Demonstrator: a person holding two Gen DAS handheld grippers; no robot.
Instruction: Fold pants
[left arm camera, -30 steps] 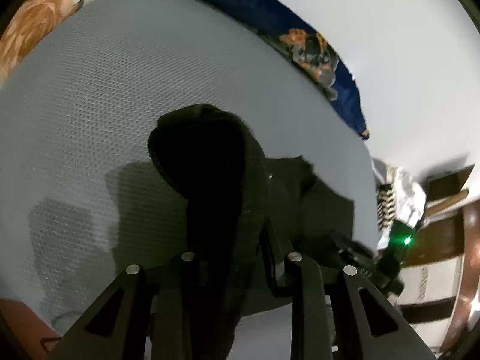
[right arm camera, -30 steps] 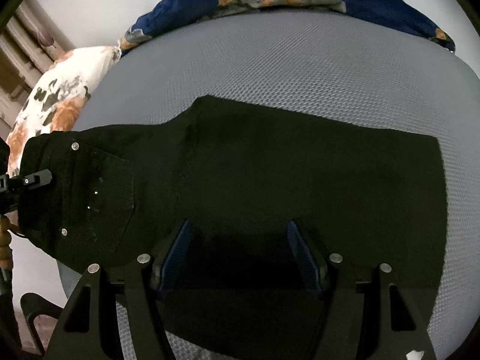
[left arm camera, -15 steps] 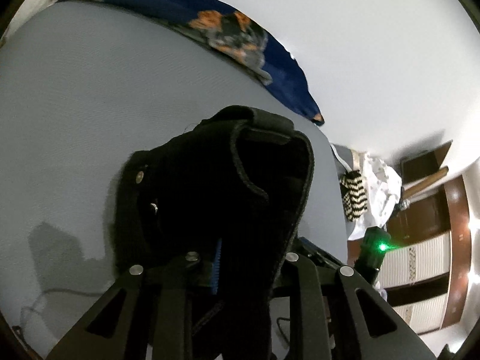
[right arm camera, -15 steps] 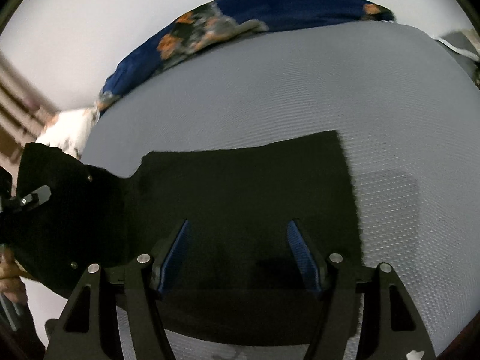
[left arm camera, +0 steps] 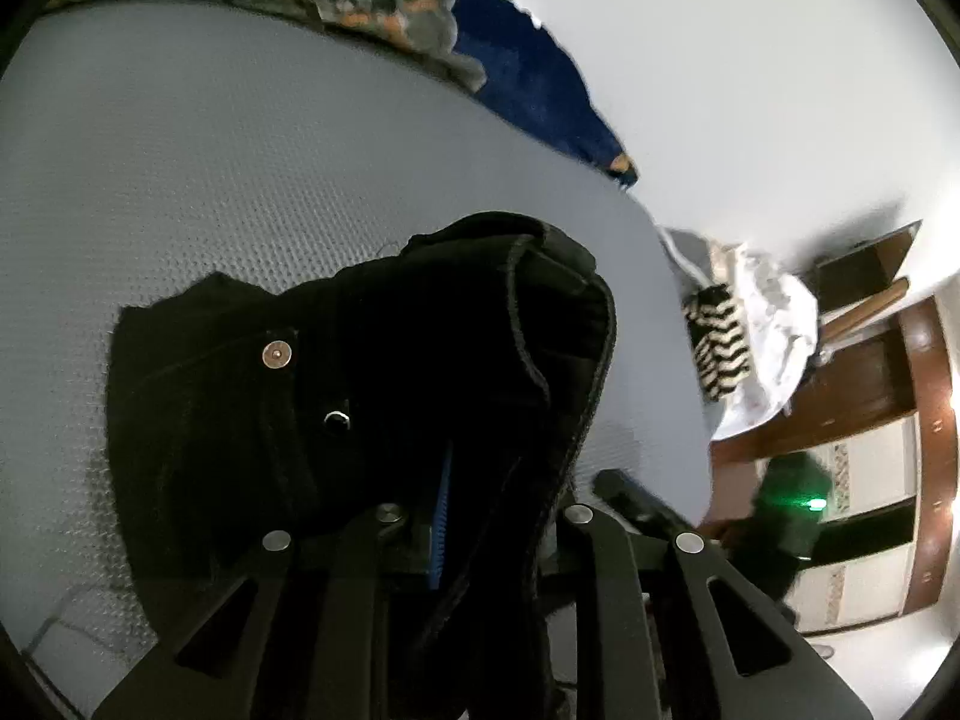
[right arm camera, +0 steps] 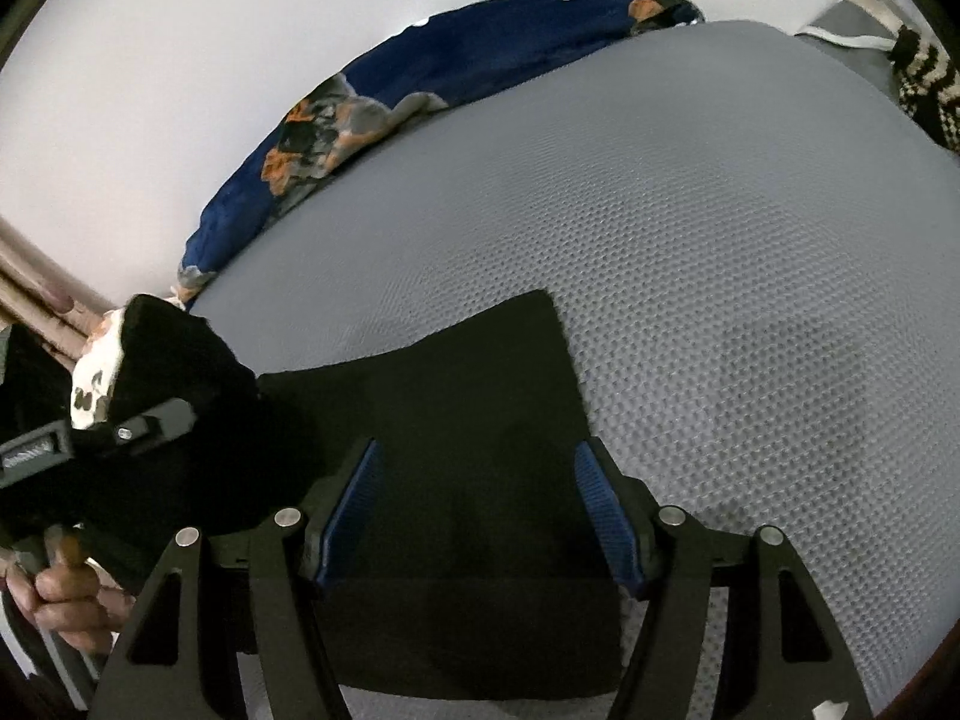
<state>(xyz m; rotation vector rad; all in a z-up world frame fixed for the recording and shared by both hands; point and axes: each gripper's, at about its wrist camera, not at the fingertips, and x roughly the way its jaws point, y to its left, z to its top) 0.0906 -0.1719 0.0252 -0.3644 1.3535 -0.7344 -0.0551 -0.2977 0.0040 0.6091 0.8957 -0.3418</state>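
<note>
Left wrist view shows the left gripper (left arm camera: 480, 516) clamped on the bunched waistband of the black pants (left arm camera: 336, 396), which blocks much of the grey mattress (left arm camera: 240, 150); a blue floral blanket (left arm camera: 510, 72) and striped cloth (left arm camera: 720, 342) lie beyond. Right wrist view alone shows the right gripper (right arm camera: 480, 516), jaws apart with fabric lying between them, its grip unclear, and a hand (right arm camera: 60, 594).
</note>
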